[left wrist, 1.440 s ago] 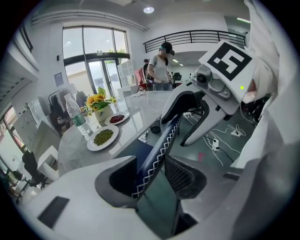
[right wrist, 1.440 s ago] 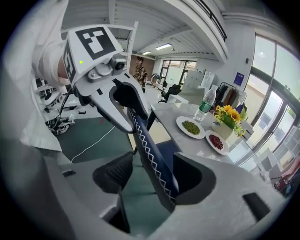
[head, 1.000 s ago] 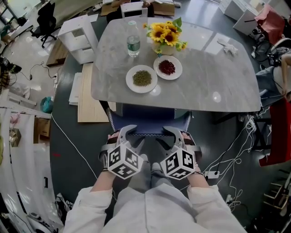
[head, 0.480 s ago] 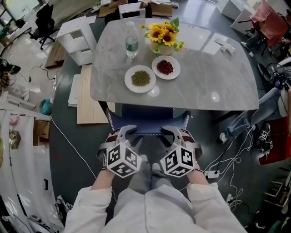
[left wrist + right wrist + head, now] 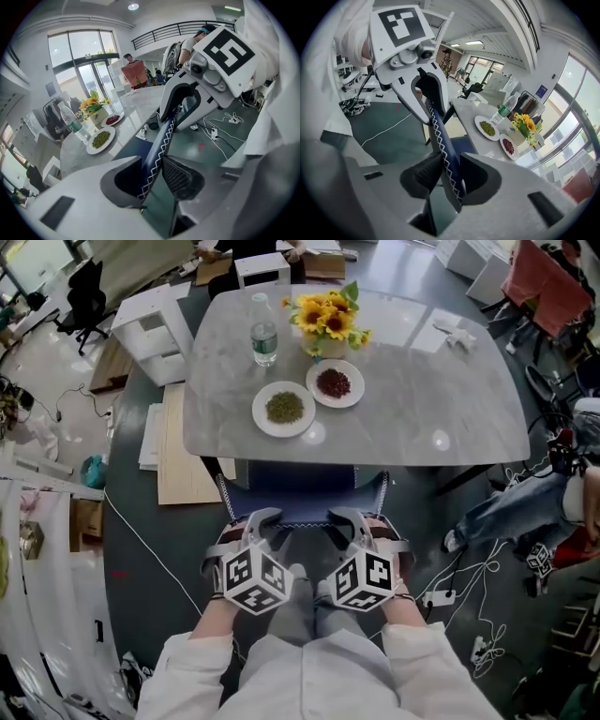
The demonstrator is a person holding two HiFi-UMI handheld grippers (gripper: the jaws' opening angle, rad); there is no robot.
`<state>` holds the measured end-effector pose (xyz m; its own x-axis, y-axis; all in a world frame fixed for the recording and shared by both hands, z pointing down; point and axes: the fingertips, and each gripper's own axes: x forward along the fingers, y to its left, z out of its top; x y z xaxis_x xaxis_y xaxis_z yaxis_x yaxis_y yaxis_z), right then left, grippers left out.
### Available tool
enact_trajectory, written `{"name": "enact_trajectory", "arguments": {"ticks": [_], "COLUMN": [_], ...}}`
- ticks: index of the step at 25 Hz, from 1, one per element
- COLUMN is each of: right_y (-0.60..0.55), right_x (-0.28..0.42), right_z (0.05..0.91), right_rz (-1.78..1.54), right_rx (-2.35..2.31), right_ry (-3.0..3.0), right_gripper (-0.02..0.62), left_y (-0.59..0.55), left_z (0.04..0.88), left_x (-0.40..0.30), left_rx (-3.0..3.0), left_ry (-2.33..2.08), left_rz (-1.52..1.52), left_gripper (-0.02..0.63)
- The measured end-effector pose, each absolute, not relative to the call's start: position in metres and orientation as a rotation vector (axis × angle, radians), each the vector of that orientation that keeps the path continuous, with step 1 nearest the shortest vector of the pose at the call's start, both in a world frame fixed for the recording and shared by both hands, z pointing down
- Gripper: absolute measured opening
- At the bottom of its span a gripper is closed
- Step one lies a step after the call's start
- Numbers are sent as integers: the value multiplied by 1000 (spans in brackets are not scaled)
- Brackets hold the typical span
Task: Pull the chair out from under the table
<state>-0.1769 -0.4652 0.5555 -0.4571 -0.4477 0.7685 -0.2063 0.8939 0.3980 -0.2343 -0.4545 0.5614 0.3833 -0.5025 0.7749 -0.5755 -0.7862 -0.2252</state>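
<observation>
A dark blue chair (image 5: 302, 486) stands pushed under the near edge of the grey marble table (image 5: 422, 381). Its backrest top (image 5: 305, 514) has white zigzag stitching. My left gripper (image 5: 265, 521) straddles the backrest's left part. Its jaws are closing, and in the left gripper view the backrest (image 5: 164, 136) lies against one jaw of that gripper (image 5: 152, 178), with a sliver of floor showing beside the other pad (image 5: 180, 176). My right gripper (image 5: 345, 519) is on the backrest's right part. There the closing jaws of the gripper (image 5: 445, 180) pinch the backrest (image 5: 438, 131) from both sides.
On the table stand a water bottle (image 5: 263, 338), a vase of sunflowers (image 5: 328, 320), a plate of green beans (image 5: 284, 408) and a plate of red beans (image 5: 334, 383). Wooden boards (image 5: 178, 456) lie left of the table. Cables (image 5: 469, 577) and a person's legs (image 5: 525, 502) are at the right.
Both grippers stayed at the chair's backrest while their jaws narrowed around it. At the right, a person's legs have come further into view.
</observation>
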Motion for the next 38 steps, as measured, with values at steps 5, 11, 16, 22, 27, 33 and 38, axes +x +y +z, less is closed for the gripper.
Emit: {"name": "enact_trajectory", "arguments": {"ticks": [5,11,16,22,27,33,38], "right_y": [-457,-432,-403,-374,-353,-327,-303], "right_x": [-177,-169,-160,-145,-135,-129,-120], "right_z": [556,561,566,572,569,563,559], "right_rz": [-306,-315,-326,-353,-373,-394,-408], "right_rx": [472,466,430,398,379,355,330], "right_ry": [-2055,-2050,-2039,-2039,-2052,-2068,-2074], "right_gripper": [110,109,107,104,103,100,97], "left_y": [-447,-421,-390,-359,-338,-312,-289], "left_z": [562,567,573,580,578,571,567], "left_x": [-234,-226,-217,-201,-191,-185,-174], "left_rx": [2534,2496,2455,2427,2414,2411,2419], "left_ry": [-985,-1008,-1025,-1033,-1059,-1080,-1095], "left_rz": [1404,1430,1449,1487,1480,1474,1471], "left_gripper": [137,137,135,127,127,127,127]}}
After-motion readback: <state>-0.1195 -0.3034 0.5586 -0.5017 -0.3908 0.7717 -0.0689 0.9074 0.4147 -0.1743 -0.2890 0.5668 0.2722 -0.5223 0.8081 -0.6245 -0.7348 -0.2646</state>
